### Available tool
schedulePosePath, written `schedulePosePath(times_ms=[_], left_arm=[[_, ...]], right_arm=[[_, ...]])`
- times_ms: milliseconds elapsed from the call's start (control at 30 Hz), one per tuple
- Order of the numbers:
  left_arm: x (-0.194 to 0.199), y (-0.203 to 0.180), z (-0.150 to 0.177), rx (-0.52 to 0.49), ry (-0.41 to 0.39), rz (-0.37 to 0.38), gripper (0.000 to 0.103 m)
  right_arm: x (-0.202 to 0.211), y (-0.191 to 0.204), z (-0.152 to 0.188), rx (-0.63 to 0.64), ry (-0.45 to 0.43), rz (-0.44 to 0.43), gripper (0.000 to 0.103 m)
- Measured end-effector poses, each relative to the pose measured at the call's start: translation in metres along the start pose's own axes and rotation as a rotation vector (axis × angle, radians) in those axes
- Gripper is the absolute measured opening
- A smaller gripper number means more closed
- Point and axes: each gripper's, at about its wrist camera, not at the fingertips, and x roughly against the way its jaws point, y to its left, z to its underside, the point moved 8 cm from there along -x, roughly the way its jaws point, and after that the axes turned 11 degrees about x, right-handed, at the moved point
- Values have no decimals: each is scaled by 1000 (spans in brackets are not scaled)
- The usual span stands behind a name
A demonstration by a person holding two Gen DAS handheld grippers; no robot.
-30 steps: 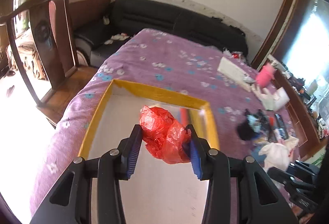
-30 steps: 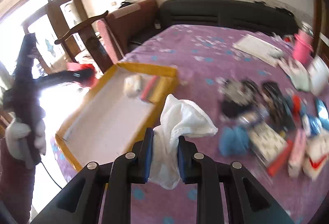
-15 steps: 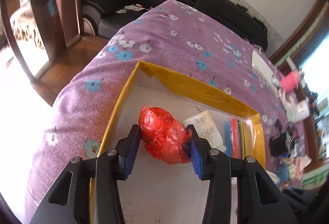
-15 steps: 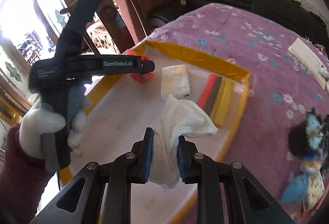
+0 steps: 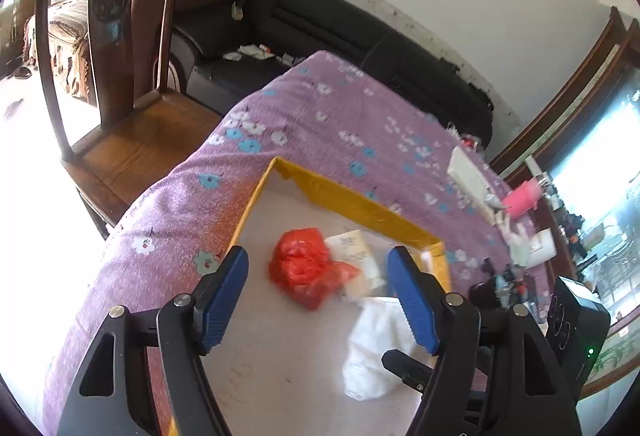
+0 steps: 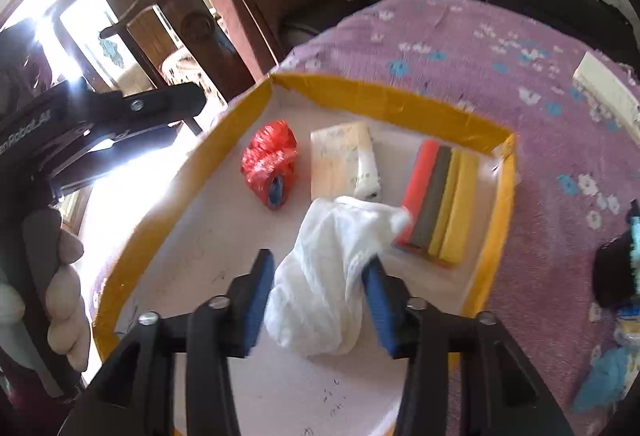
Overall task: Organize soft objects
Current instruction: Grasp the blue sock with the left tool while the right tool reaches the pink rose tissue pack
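Note:
A yellow-rimmed tray point(image 6: 384, 97) with a white floor lies on the purple flowered cloth. A crumpled red plastic bag point(image 5: 306, 268) lies on the tray floor, also in the right wrist view point(image 6: 270, 159). My left gripper point(image 5: 316, 290) is open and empty, just behind the red bag. A white plastic bag point(image 6: 326, 276) lies on the tray between the spread fingers of my right gripper point(image 6: 318, 300), which is open; the bag also shows in the left wrist view point(image 5: 374, 350).
In the tray lie a pale tissue pack point(image 6: 344, 159) and a stack of red, grey and yellow cloths point(image 6: 440, 203). Clutter point(image 5: 516, 236) covers the table's right side. A wooden chair point(image 5: 120, 83) and black sofa point(image 5: 360, 47) stand behind.
Both grippers opened. The left let go of the red bag onto the tray floor; the right moved over the tray and released the white bag there.

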Motion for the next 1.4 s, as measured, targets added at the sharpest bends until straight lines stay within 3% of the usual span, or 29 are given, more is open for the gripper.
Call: schedulePosePath(times_ms=[67, 267, 400, 533, 667, 833, 1000, 1167, 1333, 1367, 1400], left_arm=[[13, -11, 5, 2, -21, 27, 76], [42, -50, 39, 1, -35, 114, 83], [47, -81, 75, -42, 2, 140, 85], [42, -110, 112, -89, 51, 161, 85], [21, -142, 148, -167, 112, 162, 85], [-28, -172, 193, -209, 236, 125, 85], [-79, -201, 224, -264, 311, 73, 85], [-126, -216, 231, -287, 315, 4, 85], [-142, -220, 246, -325, 346, -4, 85], [-142, -222, 248, -355, 326, -8, 76], [-142, -225, 250, -389, 320, -5, 45]], right_arm=[[16, -2, 2, 7, -30, 16, 62], [68, -17, 29, 13, -100, 81, 69], [106, -46, 64, -28, -134, 124, 72], [148, -97, 115, -102, -156, 225, 76], [183, -156, 171, -236, -155, 303, 77], [207, -210, 231, -445, -177, 286, 77], [216, -224, 251, -483, -200, 279, 77], [226, -228, 259, -499, -228, 260, 77], [238, -238, 266, -519, -242, 266, 77], [238, -241, 266, -527, -243, 262, 77], [237, -245, 268, -538, -242, 255, 78]])
